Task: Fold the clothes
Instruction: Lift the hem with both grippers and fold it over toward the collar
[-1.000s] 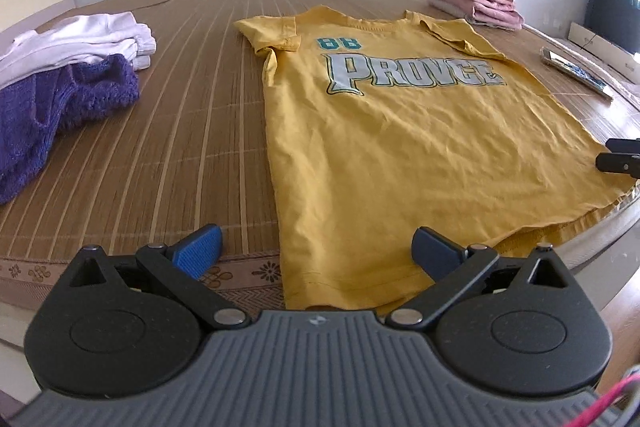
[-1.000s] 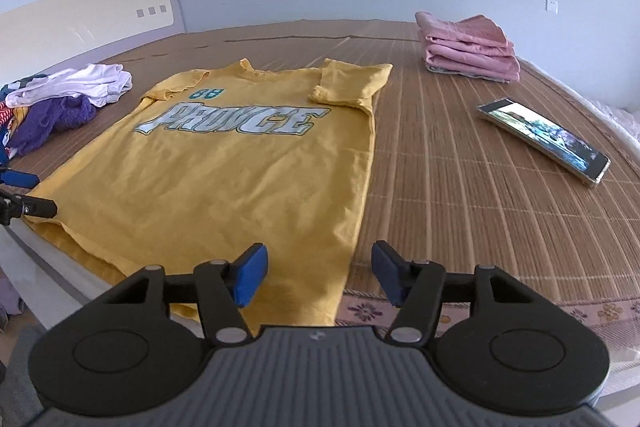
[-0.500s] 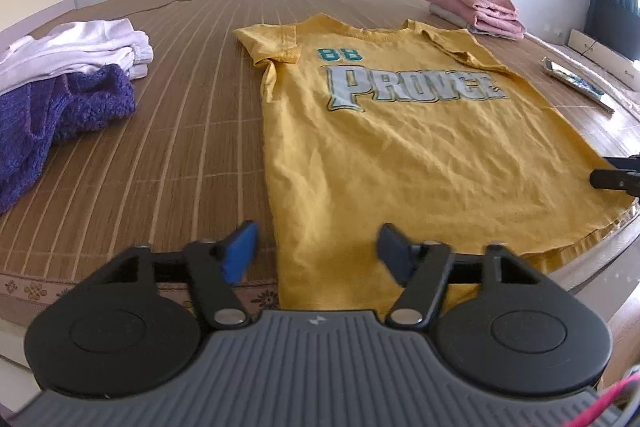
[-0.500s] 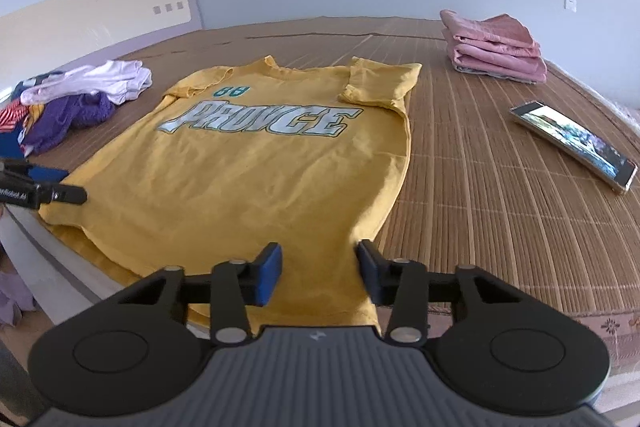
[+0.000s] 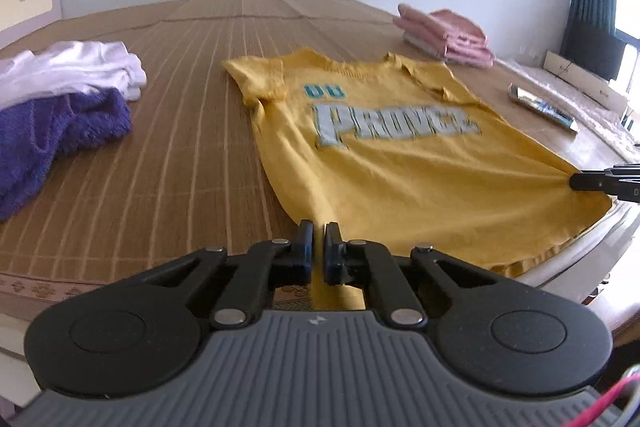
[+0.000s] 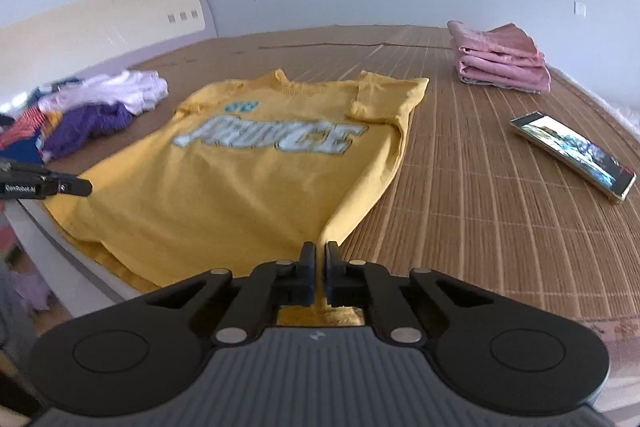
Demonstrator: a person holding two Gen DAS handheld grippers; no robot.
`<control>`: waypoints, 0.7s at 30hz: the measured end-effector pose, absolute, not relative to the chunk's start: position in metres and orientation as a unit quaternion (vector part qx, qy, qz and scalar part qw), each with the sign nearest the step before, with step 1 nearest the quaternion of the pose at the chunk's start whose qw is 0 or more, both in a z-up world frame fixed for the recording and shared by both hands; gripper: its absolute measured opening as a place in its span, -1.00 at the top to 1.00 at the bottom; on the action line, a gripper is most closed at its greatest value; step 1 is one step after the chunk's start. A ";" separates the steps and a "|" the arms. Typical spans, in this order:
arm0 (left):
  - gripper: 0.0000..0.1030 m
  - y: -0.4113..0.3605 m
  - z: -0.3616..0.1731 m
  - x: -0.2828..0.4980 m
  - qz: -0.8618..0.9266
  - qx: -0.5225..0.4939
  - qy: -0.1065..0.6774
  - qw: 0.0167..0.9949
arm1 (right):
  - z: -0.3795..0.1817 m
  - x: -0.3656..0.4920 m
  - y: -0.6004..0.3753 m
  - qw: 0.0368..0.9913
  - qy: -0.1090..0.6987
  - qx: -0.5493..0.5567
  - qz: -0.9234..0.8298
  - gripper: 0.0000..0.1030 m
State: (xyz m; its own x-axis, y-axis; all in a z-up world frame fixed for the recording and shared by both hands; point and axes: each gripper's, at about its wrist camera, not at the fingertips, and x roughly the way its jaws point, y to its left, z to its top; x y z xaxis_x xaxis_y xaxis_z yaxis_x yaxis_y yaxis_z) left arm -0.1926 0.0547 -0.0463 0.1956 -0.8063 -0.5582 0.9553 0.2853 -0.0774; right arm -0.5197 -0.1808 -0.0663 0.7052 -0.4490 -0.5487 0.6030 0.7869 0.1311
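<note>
A yellow T-shirt (image 5: 404, 163) lies face up on the bamboo mat (image 5: 180, 131), its hem hanging over the near edge. The left gripper (image 5: 319, 241) pinches the hem's left corner, and the right gripper (image 6: 320, 261) is clenched on the right corner.

A bed covered by a woven bamboo mat (image 6: 480, 211) carries everything. On it lie a yellow T-shirt (image 6: 240, 187) centrally, folded pink clothes (image 6: 500, 59) far right, a phone (image 6: 572, 155) right, and a white and purple clothes heap (image 5: 60, 99) left.
</note>
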 end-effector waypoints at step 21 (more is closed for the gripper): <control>-0.16 0.047 -0.060 -0.187 -0.588 0.144 0.314 0.732 | -0.051 -0.522 -0.193 0.921 0.200 0.162 -0.293 0.91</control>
